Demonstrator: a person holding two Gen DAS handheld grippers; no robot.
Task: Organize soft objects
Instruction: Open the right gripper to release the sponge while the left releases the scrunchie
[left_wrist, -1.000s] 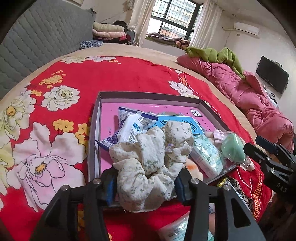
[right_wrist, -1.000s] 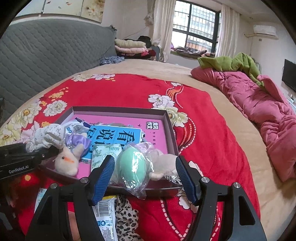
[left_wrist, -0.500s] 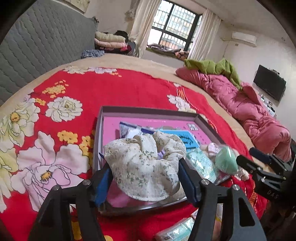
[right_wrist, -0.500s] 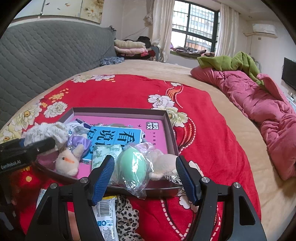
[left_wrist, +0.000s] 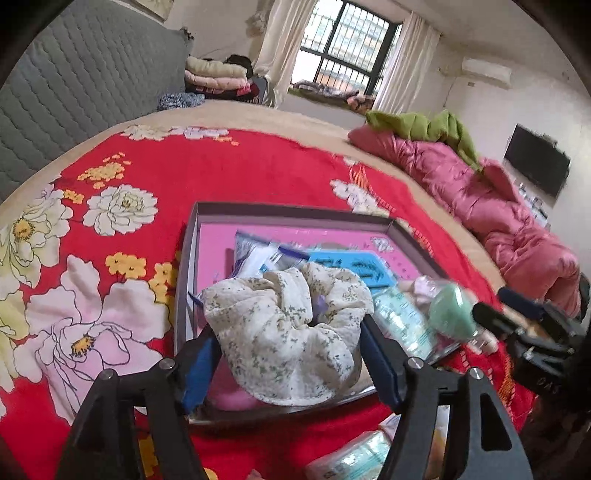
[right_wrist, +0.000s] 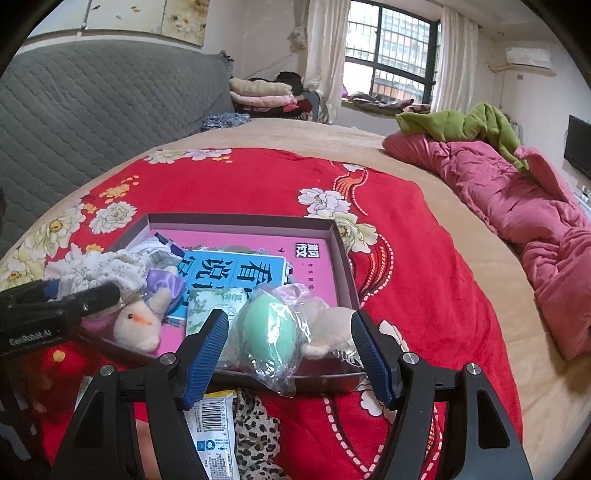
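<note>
Most of the soft things already lie in the tray (right_wrist: 341, 236), with a few left outside it.

Your left gripper (left_wrist: 291, 354) is opening around the floral scrunchie (left_wrist: 291, 325), which sits at the tray's near left corner; its pads look to be just parting from the fabric. Your right gripper (right_wrist: 288, 354) hangs released around the bagged green sponge (right_wrist: 269, 332) and the beige plush (right_wrist: 332, 328) on the tray's near rim. Inside the tray also lie a white bunny plush (right_wrist: 138, 325), a purple satin scrunchie (right_wrist: 164, 280), a tissue pack (right_wrist: 214, 302) and a blue booklet (right_wrist: 236, 269) printed with large Chinese characters. Still on the blanket just in front of the tray: a barcoded packet (right_wrist: 210, 432) and a leopard-print cloth (right_wrist: 258, 435). The left gripper's body reads "GenRobot.AI".
</note>
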